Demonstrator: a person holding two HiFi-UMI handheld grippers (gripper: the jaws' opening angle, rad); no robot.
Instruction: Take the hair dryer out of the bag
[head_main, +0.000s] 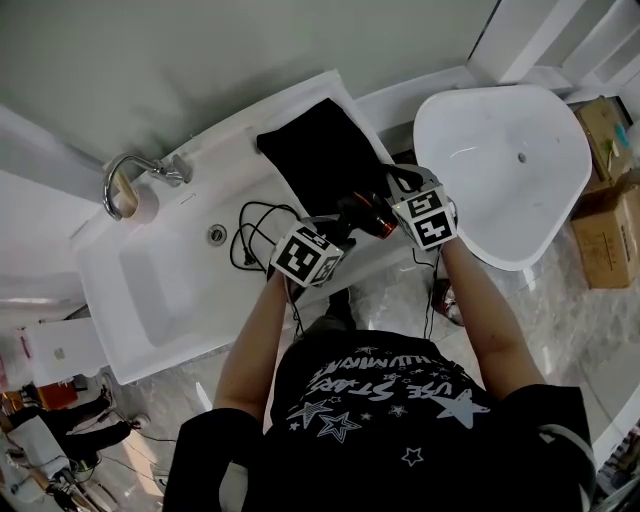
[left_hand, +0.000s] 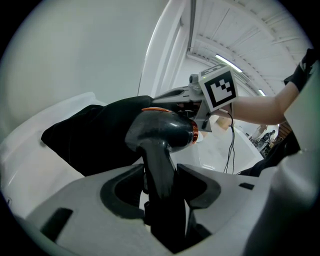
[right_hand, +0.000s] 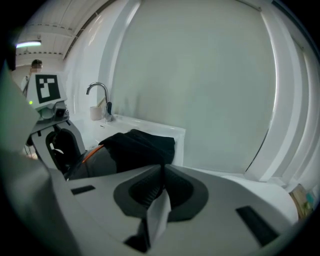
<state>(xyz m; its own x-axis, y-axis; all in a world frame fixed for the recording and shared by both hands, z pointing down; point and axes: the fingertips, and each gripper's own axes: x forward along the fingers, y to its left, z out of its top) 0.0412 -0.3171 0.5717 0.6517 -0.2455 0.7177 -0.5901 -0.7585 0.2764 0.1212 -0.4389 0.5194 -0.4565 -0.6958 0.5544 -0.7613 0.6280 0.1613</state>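
A black cloth bag (head_main: 322, 150) lies on the white counter (head_main: 230, 135) beside the sink. The dark grey hair dryer (head_main: 366, 214) with an orange ring pokes out of the bag's near end. My left gripper (left_hand: 160, 176) is shut on the hair dryer's handle (left_hand: 159, 165), with the body (left_hand: 162, 131) just above the jaws and the bag (left_hand: 95, 140) behind it. My right gripper (right_hand: 161, 172) is shut on the edge of the bag (right_hand: 142, 145), and a pale tag (right_hand: 160, 215) hangs between its jaws. The dryer's black cord (head_main: 255, 235) trails over the counter.
A chrome faucet (head_main: 135, 172) and the sink basin (head_main: 170, 290) sit left of the bag. A white freestanding tub (head_main: 505, 150) stands to the right. Cardboard boxes (head_main: 612, 205) are stacked at the far right. A wall runs behind the counter.
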